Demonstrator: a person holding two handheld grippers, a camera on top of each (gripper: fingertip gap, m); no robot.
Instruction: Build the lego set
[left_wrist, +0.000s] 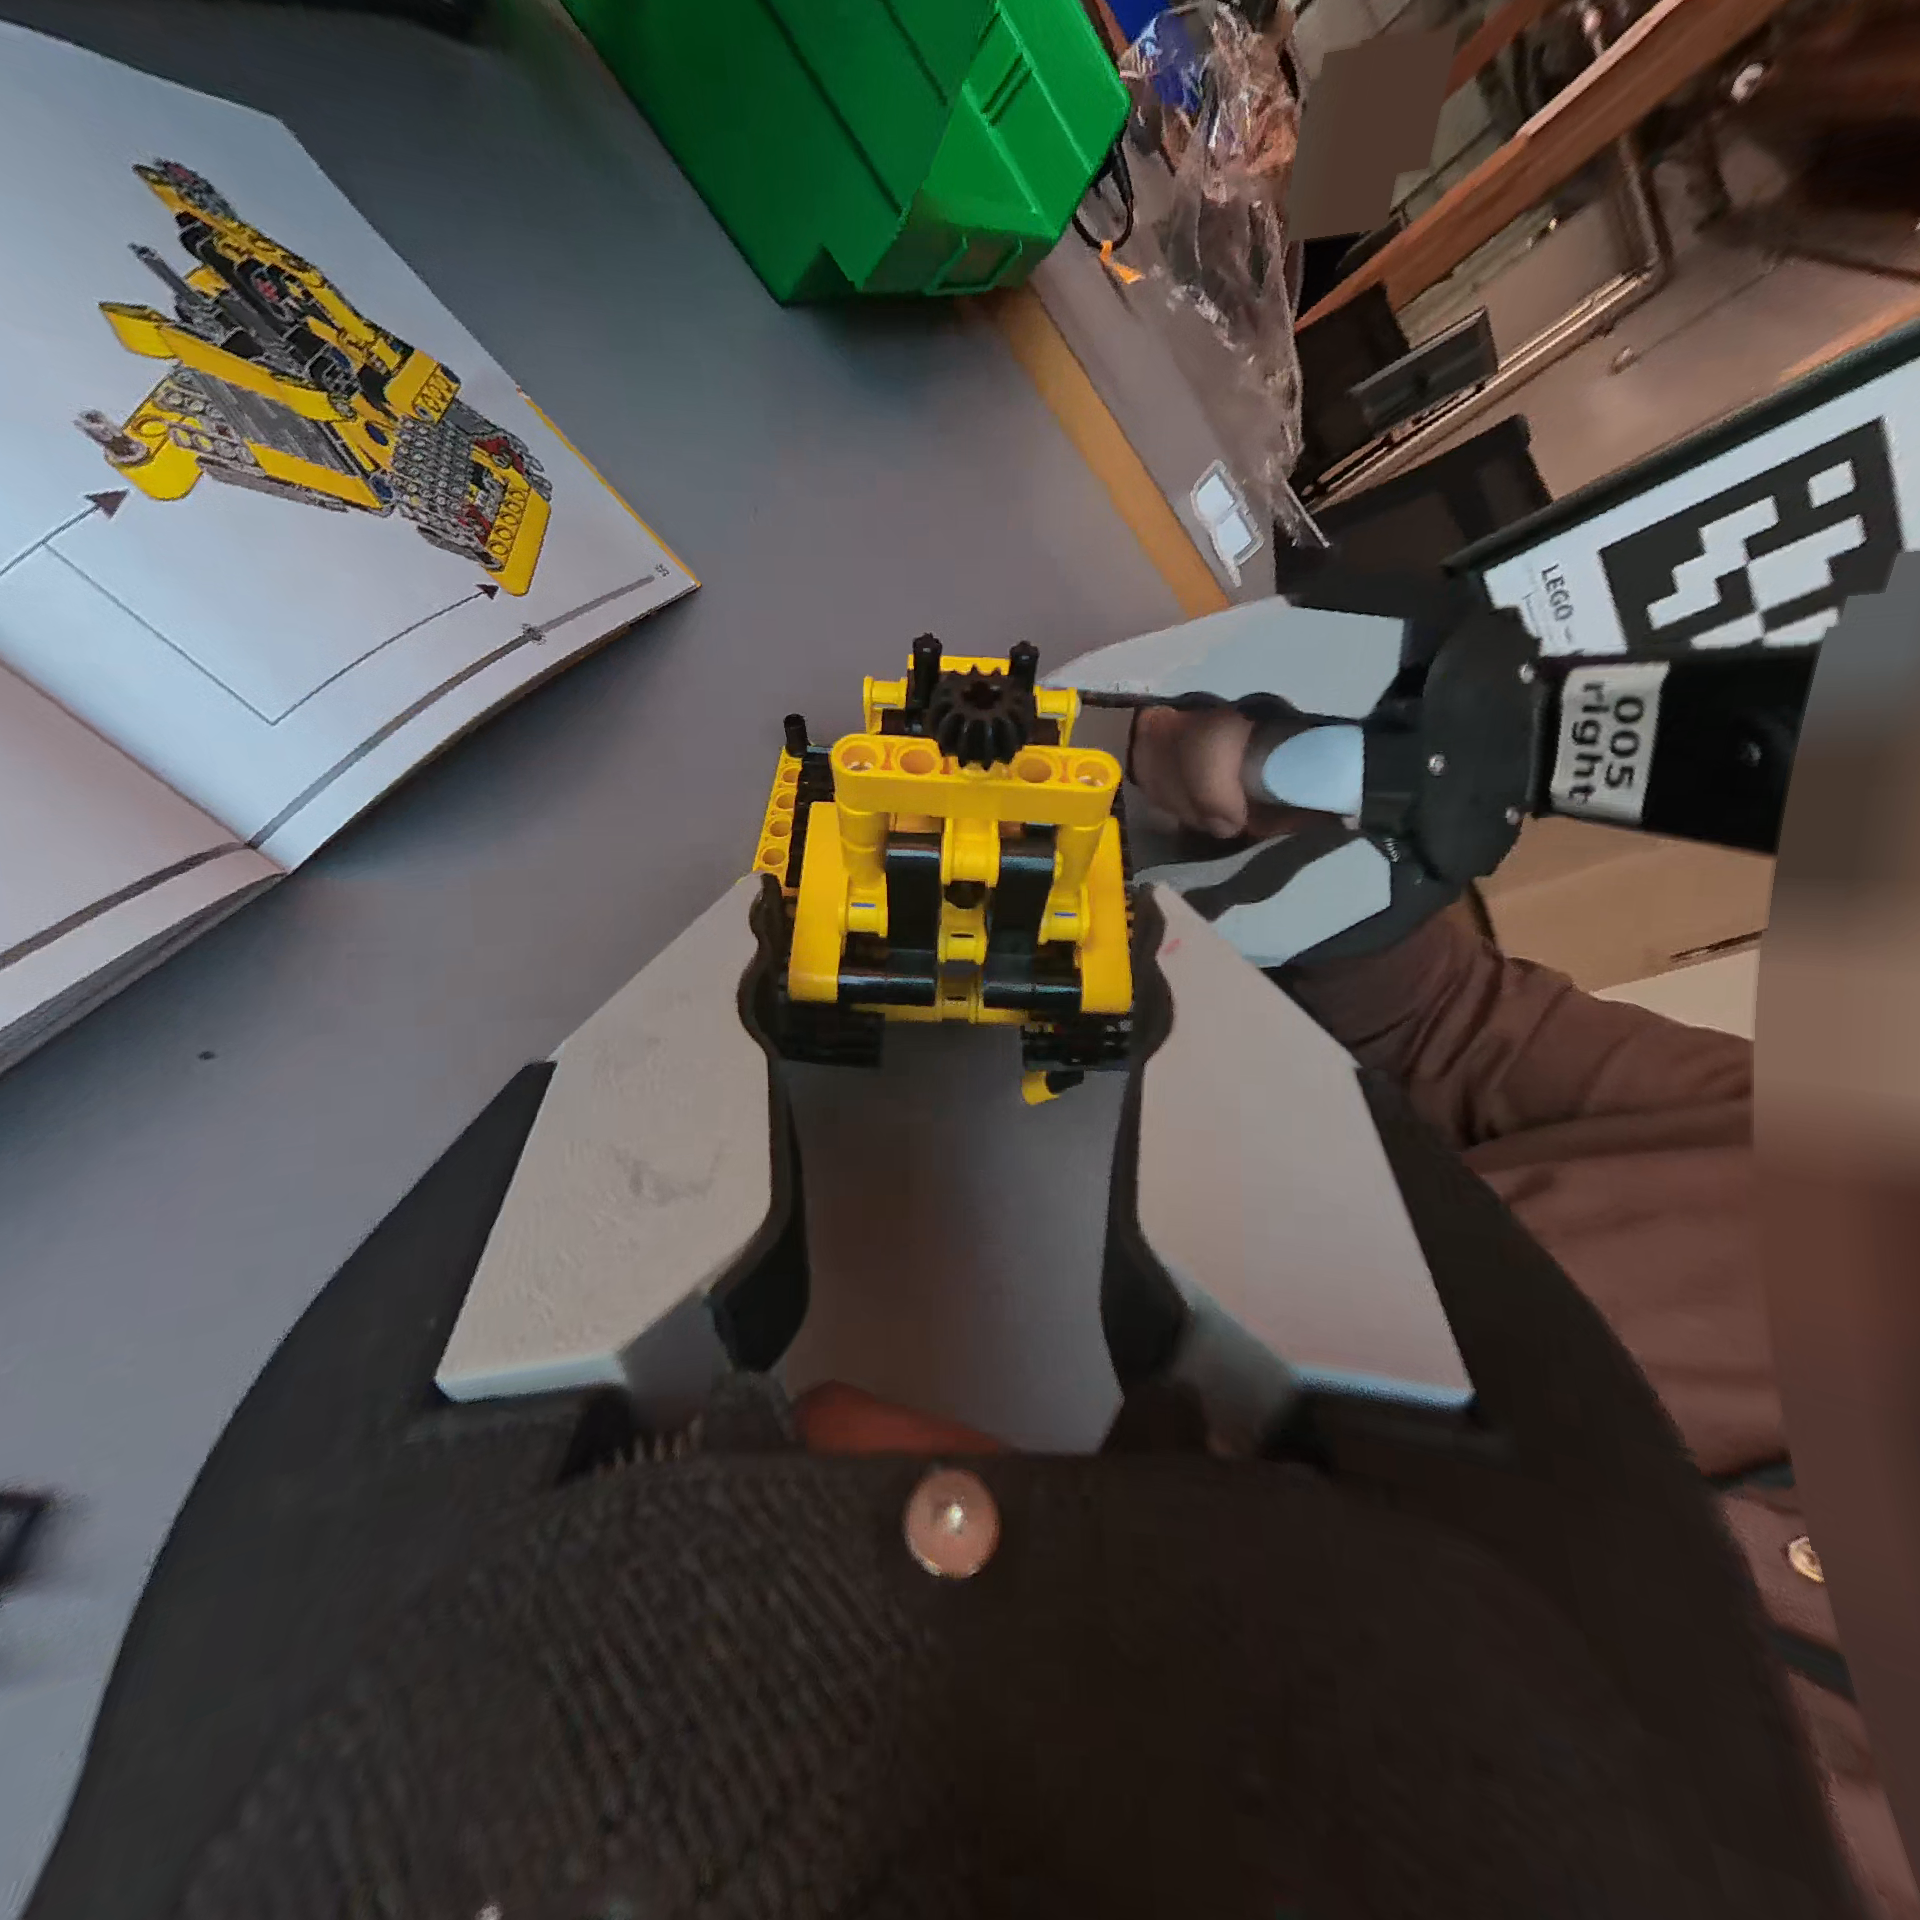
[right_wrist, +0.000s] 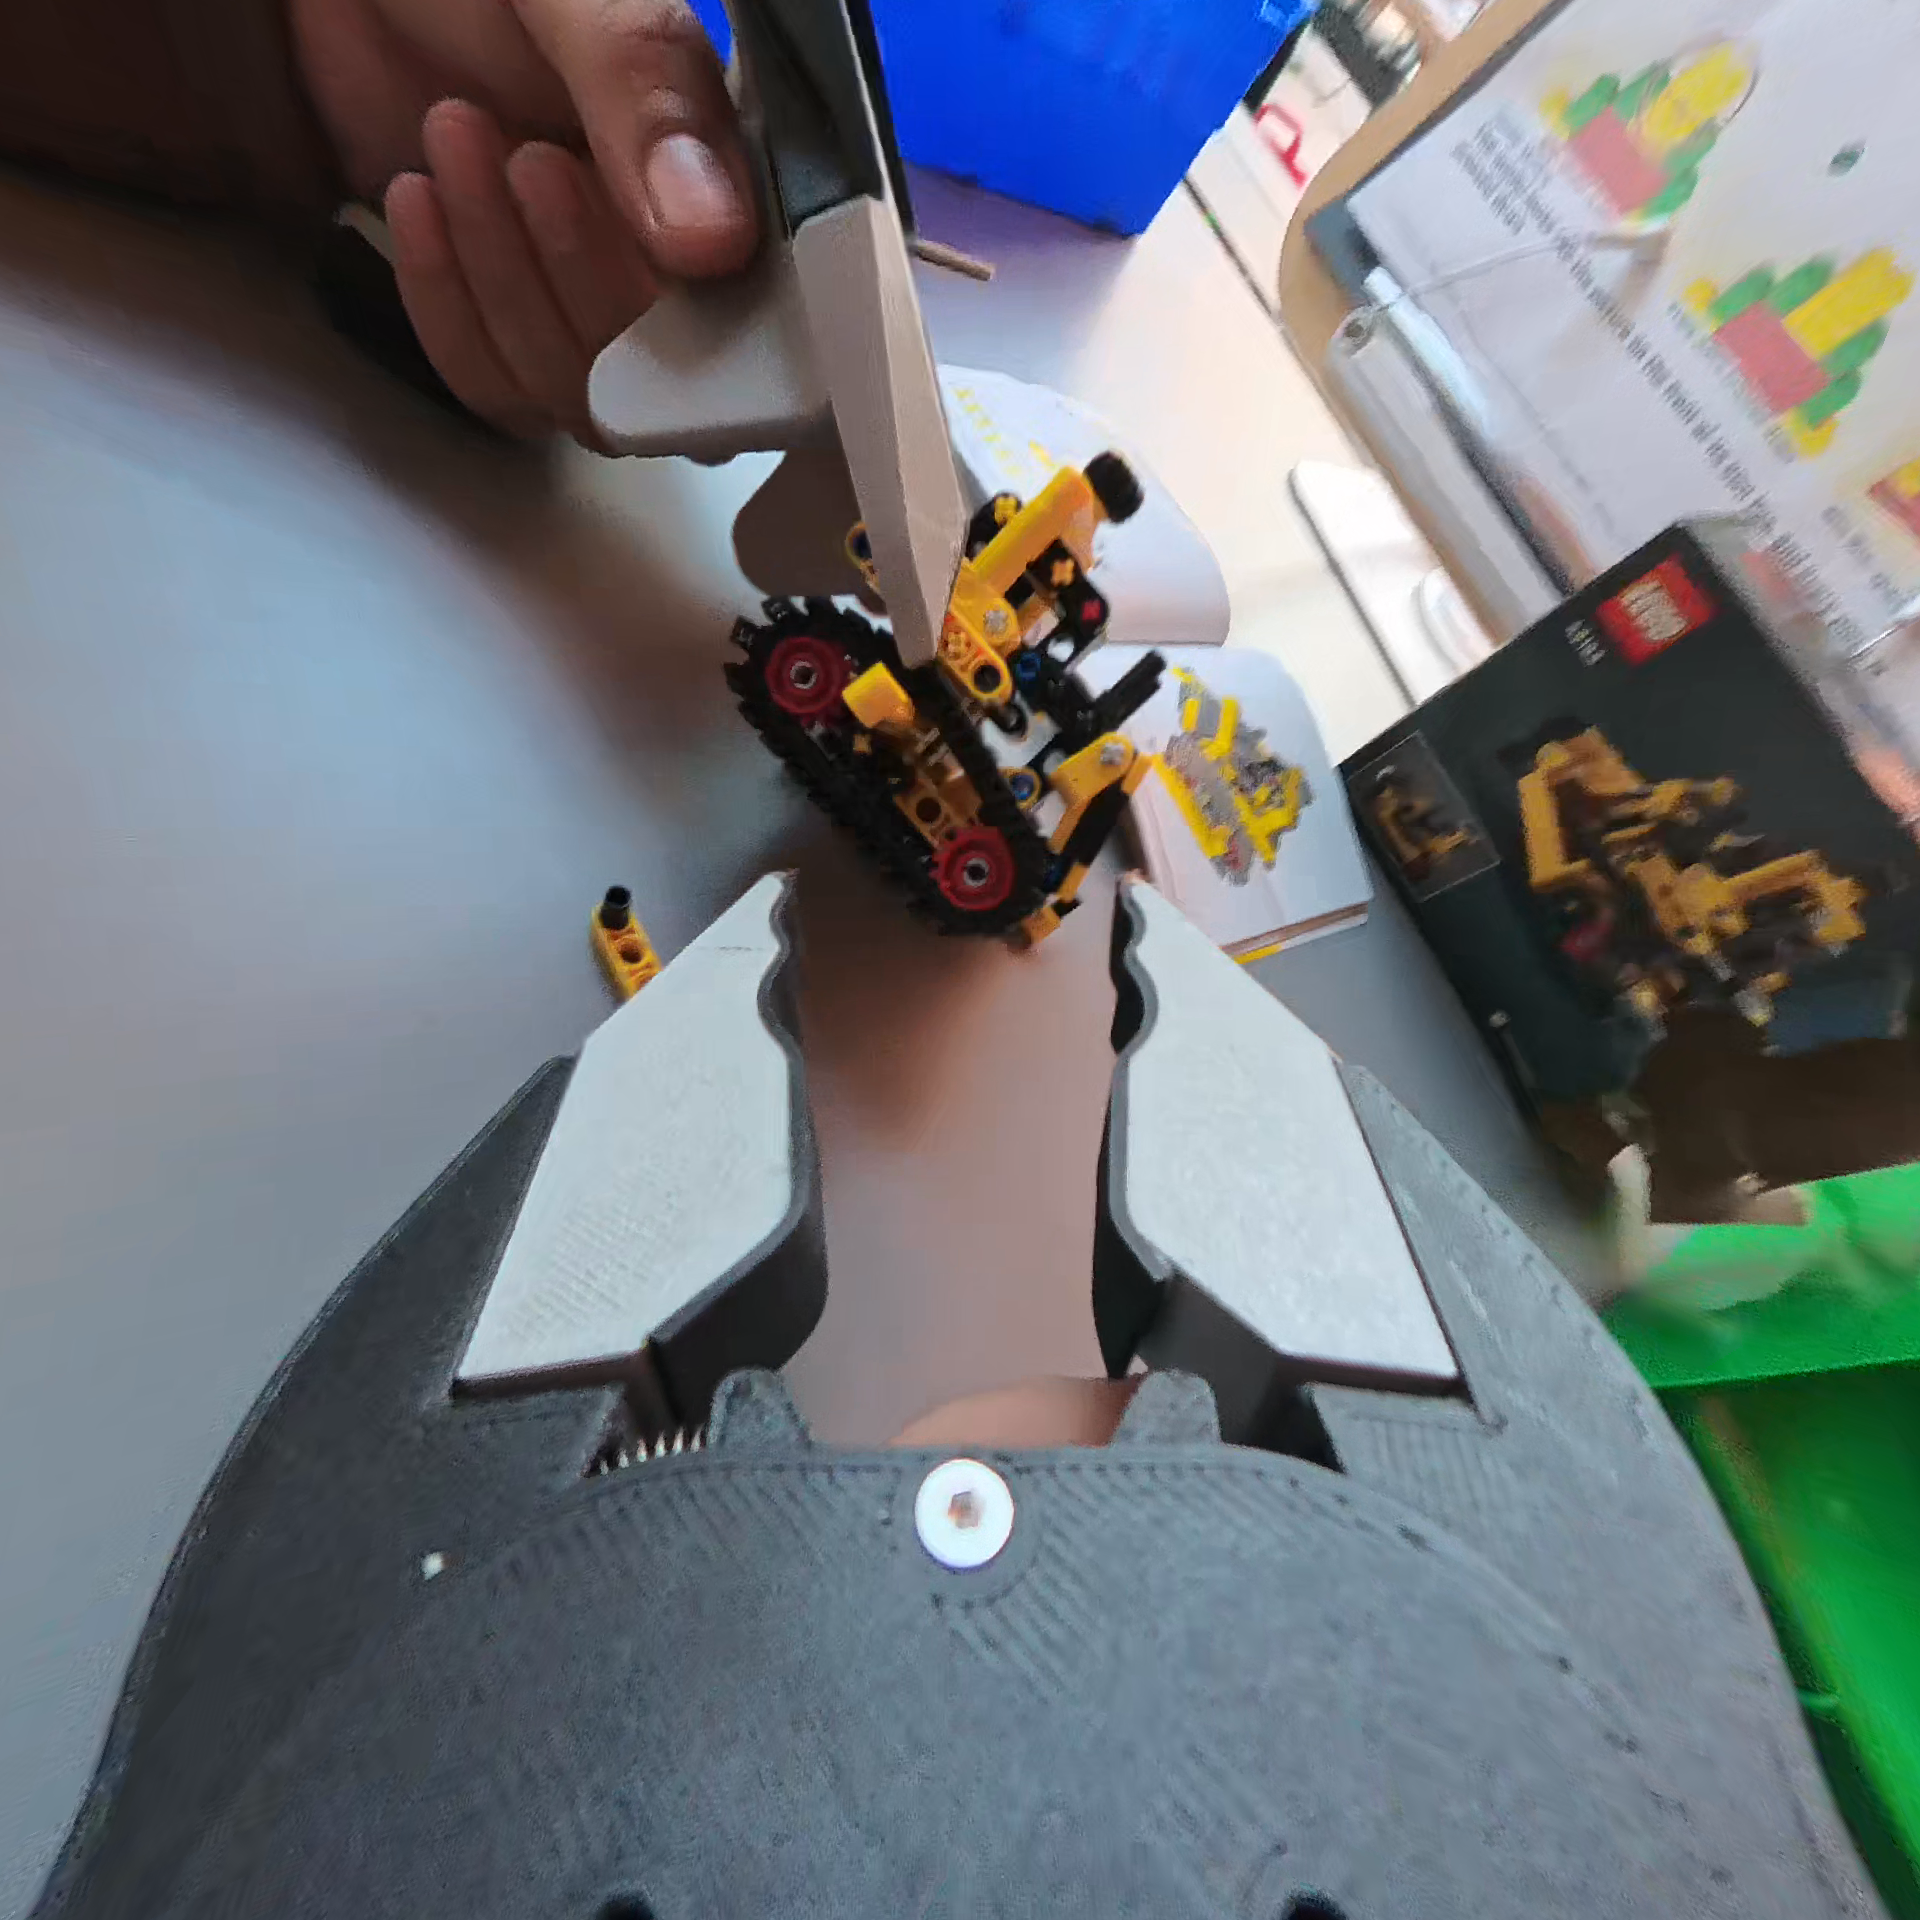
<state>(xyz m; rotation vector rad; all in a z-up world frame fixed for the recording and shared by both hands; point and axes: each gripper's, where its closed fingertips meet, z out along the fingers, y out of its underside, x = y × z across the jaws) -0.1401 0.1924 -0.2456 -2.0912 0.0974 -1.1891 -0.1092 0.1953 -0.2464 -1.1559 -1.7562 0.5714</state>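
My left gripper (left_wrist: 956, 914) is shut on the yellow and black tracked Lego model (left_wrist: 961, 883) and holds it just above the grey table (left_wrist: 520, 1039). A black gear (left_wrist: 971, 717) sits at the model's far end. In the right wrist view the model (right_wrist: 914, 748) shows its black track and two red wheels, with the left gripper's near finger (right_wrist: 883, 416) clamped on it from above. My right gripper (right_wrist: 956, 914) is open and empty, a short way from the track. It also shows in the left wrist view (left_wrist: 1117, 779), beside the model. A small yellow piece with a black pin (right_wrist: 623, 935) lies on the table left of my right fingertips.
The open instruction booklet (left_wrist: 312, 468) lies to the left of the model and also shows in the right wrist view (right_wrist: 1247, 821). Green bins (left_wrist: 883, 135) stand behind it. The dark Lego box (right_wrist: 1662, 831), a green bin (right_wrist: 1818, 1455) and a blue bin (right_wrist: 1039, 94) stand nearby. My right fingertips sit around 4 centimeters from my left ones.
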